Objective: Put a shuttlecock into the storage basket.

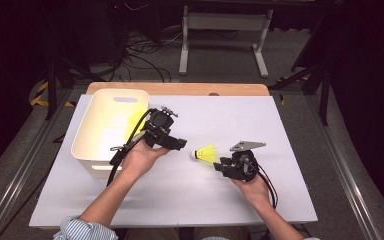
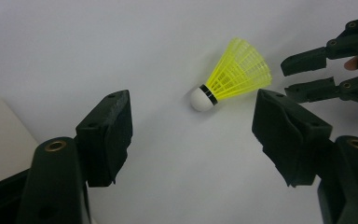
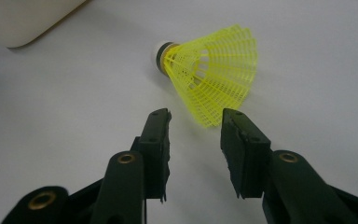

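Lying sideways, shuttlecock (image 3: pixel 205 70), bin (image 1: pixel 111 131) beside

Between the grippers: the yellow shuttlecock (image 1: pixel 206 152) lies on its side on the white tabletop (image 1: pixel 230 120), in the gap between the left gripper (image 1: pixel 179 144) and the right gripper (image 1: pixel 222 167).
Right gripper's path: its parted jaws stand just short of the shuttlecock's skirt, with nothing between them.
Left gripper's path: bare tabletop lies between its wide-set jaws and the shuttlecock's white cap.
Left side: the white bin (image 1: pixel 111 127) stands close behind the left hand (image 1: pixel 139 159), and blocks the way there.
Far and right parts of the tabletop: bare, free to pass.
Near edge: both forearms cross it.
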Demonstrator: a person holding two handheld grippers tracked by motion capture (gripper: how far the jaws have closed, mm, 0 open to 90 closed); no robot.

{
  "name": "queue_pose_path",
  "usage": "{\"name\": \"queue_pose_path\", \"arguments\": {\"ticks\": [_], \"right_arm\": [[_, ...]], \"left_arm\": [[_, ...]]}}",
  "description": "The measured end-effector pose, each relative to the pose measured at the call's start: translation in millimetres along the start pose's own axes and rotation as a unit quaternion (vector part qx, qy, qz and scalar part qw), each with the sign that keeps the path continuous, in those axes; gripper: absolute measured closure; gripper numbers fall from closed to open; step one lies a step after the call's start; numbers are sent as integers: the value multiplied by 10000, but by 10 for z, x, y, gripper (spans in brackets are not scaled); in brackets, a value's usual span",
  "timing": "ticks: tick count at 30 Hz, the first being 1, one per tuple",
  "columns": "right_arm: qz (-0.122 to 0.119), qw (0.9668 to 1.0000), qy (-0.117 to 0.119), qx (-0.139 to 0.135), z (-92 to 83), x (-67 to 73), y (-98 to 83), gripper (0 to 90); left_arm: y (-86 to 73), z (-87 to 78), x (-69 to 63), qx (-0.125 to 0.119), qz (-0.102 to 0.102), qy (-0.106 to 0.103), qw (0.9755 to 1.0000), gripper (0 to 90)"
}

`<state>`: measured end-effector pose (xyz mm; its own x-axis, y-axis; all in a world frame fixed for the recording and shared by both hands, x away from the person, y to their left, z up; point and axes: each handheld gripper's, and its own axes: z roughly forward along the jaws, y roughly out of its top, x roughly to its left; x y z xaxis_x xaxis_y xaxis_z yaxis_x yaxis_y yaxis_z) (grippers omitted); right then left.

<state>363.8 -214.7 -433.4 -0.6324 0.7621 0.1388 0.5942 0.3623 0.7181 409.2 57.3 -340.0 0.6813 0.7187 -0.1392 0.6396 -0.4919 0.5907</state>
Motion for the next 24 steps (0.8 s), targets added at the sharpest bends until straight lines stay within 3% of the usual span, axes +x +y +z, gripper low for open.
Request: {"name": "queue_pose_path", "arguments": {"ticks": [24], "right_arm": [[-130, 9997, 31, 214, 210, 43, 155, 760]], "left_arm": [[-13, 112, -59, 109, 9, -50, 9999, 290]]}}
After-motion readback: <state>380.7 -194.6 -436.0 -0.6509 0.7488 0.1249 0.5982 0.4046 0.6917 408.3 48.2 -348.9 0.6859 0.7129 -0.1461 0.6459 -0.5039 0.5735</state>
